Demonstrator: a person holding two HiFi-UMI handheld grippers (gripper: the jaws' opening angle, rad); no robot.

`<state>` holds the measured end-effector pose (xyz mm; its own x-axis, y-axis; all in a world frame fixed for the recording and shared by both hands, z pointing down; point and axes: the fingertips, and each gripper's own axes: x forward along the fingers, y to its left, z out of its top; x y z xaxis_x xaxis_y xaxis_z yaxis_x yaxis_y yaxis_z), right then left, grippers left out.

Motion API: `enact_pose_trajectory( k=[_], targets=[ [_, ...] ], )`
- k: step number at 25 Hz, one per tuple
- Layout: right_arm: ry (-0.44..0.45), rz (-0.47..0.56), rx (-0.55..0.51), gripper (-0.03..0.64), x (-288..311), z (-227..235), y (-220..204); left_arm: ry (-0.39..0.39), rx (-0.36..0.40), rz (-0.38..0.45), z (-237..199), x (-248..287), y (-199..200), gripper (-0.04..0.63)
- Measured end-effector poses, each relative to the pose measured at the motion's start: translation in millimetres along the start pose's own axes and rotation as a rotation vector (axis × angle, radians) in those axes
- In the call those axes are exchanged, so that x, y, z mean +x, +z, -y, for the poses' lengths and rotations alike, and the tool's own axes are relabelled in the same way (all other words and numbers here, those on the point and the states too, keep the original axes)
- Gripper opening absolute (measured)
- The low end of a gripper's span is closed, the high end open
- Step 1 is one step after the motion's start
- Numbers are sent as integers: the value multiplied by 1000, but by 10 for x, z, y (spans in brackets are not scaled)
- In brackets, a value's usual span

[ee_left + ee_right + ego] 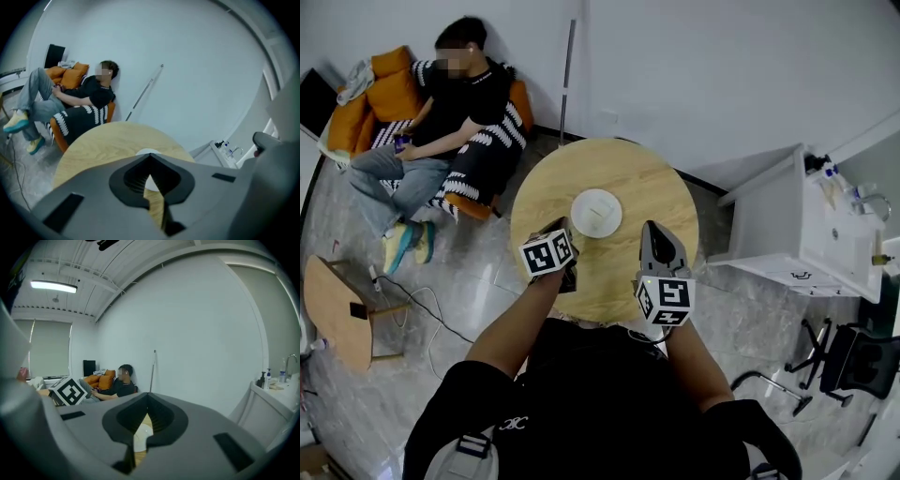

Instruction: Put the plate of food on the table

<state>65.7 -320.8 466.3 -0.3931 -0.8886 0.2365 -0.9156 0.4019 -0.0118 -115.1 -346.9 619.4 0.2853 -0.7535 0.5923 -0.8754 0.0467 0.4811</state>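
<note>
Left gripper view: left gripper, jaws clenched tip to tip with nothing between them. Just beyond and below the tips shows a white sliver of the plate, and more of it shows through the slot behind the tips. The plate rests on the round wooden table, which spreads out ahead of this gripper.

Right gripper view: right gripper, jaws likewise clenched and empty. The plate is seen through the slot behind the tips, lying ahead and lower. The left gripper's marker cube stands off to this gripper's left.

Head view:
- Plate: flat on the table, near its middle; ahead of both grippers and between their two lines, touched by neither. What lies on it is too faint to tell.
- Left gripper: over the near table edge, left of and just short of the plate.
- Right gripper: over the near table edge, right of the plate, tips level with its near rim.
- Seated person: on an orange sofa, well beyond the left gripper and to its left.
- Pole: leaning on the wall beyond the table.
- White cabinet: well to the right of the right gripper.
- Small wooden side table: far to the left of the left gripper.
</note>
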Motion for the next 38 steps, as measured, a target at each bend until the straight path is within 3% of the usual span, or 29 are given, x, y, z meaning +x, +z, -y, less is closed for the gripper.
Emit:
enact_pose_trajectory(
  k=[7,15,20,24,38],
  targets=[
    [26,-23,10,3,181,-141,-32,-59,249,109,385,-339,303,8],
    [45,23,23,3,262,-249,108,-146,250,257,693,-745,764,8],
    [36,34,9,3,271,-270,179,-158,355,325,867,-937,950,8],
    [15,29,24,3,265,-234,200,-164,417,326,970,-980,913,8],
    [10,61,62,3,227,-159,258,-171,427,285,955,-880,818,8]
  ],
)
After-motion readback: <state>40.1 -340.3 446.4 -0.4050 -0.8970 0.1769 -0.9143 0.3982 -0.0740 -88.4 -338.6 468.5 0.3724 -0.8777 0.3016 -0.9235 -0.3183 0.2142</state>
